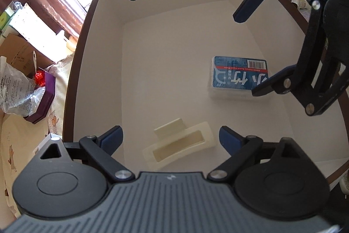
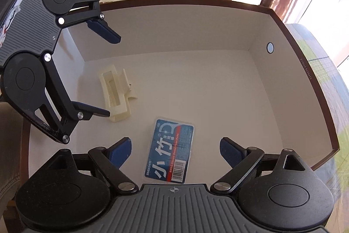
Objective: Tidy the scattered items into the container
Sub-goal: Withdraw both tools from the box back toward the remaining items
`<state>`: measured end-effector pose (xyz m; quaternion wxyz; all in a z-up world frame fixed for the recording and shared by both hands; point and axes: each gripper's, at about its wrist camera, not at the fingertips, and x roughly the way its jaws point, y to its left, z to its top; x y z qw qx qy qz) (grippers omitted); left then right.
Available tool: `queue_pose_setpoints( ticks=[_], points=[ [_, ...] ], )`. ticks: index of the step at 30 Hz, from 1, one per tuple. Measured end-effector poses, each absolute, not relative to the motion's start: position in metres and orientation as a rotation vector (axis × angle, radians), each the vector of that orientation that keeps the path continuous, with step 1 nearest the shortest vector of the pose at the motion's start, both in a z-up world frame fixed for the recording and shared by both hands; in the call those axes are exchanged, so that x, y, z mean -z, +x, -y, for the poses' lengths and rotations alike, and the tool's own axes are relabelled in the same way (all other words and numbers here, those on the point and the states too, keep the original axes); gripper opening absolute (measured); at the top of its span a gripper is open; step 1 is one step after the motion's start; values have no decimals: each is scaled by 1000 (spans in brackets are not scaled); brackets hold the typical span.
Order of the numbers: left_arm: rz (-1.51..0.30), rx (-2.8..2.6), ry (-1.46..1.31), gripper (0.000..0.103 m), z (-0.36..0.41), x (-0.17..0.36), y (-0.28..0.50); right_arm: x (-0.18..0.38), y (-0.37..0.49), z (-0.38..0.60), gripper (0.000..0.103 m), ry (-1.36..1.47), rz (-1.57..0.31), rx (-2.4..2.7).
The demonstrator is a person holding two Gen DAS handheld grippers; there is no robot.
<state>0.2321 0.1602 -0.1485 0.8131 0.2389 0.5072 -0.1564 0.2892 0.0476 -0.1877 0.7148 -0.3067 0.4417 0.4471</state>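
While both grippers hang over the box [image 1: 87, 40], two things already lie on its white floor — a blue pack of floss picks [image 2: 170, 152] and a cream hair clip [image 2: 114, 93]. The pack lies flat, label up. The clip lies near one wall, well apart from the pack.

The left gripper [image 1: 171, 139] has its fingers spread wide with nothing between them, and it hangs just above the clip. The right gripper [image 2: 174, 150] is spread wide and empty too, right over the blue pack.

Some small things show outside the box past its far rim in the left view, but they are too small and cut off to name. So I cannot tell if more tidying is left, or if the job is done and the grippers only need to lift away.

What could go wrong? The two grippers are close together inside one box, so a quick swing could knock one into the other. A low finger could bump the clip or push the pack along the floor. The walls are high, and a gripper lifting out at a slant could catch the brown rim and tip or drag the box.
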Motion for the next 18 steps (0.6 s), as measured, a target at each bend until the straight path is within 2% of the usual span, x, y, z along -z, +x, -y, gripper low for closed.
queue_pose_setpoints(
  ticks=[9,18],
  points=[
    [-1077,309,514,93,-156,140,232,178,282,-75,93,-679,-966,-987],
    [-1069,286,509,94,-155,127,225,146,256,-51,93,-649,-944,-978]
  ],
)
